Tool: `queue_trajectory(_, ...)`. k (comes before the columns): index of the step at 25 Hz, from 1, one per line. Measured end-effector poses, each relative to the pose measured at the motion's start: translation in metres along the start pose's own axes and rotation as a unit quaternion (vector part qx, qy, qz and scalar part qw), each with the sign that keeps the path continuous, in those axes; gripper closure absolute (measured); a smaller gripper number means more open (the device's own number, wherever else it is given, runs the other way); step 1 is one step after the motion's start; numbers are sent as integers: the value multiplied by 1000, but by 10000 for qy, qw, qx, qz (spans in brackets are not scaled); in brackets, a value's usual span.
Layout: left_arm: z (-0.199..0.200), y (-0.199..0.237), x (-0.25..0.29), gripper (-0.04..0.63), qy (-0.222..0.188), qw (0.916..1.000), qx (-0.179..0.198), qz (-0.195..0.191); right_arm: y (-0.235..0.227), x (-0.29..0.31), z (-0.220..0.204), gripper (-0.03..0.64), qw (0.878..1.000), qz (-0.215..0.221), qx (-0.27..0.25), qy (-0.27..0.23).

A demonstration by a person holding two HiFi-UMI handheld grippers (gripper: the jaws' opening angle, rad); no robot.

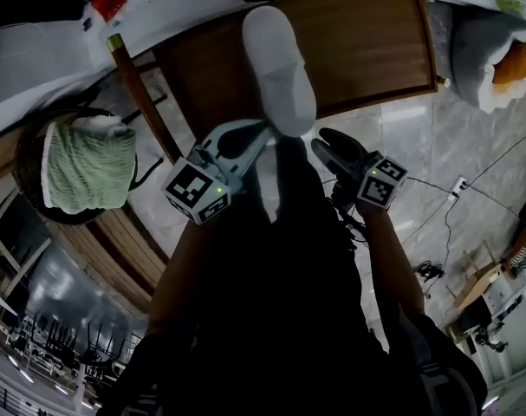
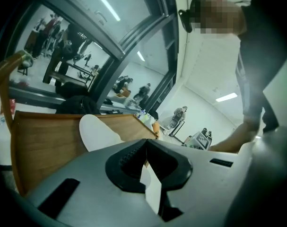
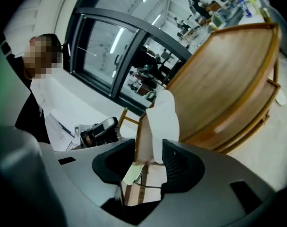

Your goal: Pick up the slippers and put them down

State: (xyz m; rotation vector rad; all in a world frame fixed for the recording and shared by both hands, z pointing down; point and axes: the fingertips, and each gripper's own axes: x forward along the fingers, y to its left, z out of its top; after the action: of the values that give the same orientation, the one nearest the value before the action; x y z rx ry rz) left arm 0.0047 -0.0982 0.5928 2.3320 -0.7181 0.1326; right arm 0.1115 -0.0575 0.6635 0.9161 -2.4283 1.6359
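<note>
— White soft fabric slipper [image 1: 280, 68]: lying where?

— Over the near edge of the brown wooden tabletop [image 1: 366, 42], toe pointing away, heel end reaching past the edge toward both tools. Resting on the wood or lifted off it: cannot tell.

— Held by anything?

— Yes, by the left gripper [image 1: 257, 137]. Clamped tight on the heel end, a thin white fold pinched flat between the black ribbed pads [image 2: 126, 157]. In the left gripper view, rounded toe rising beyond the tips, above the wood.

— And the right gripper [image 1: 321, 143]?

— Spread apart, clutching nothing. Just beside the heel end, on the slipper's right, tips aimed at it. In the right gripper view, slipper upright straight ahead, lower end dipping into the gap. Close against the pad at that view's right, well clear of the other one. Touching that pad or not: cannot tell.

— Anything else around?

— Left of the table, a round dark basket [image 1: 24, 159] with a pale green towel [image 1: 89, 167] draped inside. At the upper right, a grey cushion [image 1: 483, 46]. Beneath the table's right side, pale marbled floor tiles [image 1: 418, 137].
</note>
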Motion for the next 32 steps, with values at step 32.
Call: queue_trajectory(32,-56,-17,16,584,313,9985,263,-365,-28,42,-40,561,9658,982,2398,-64)
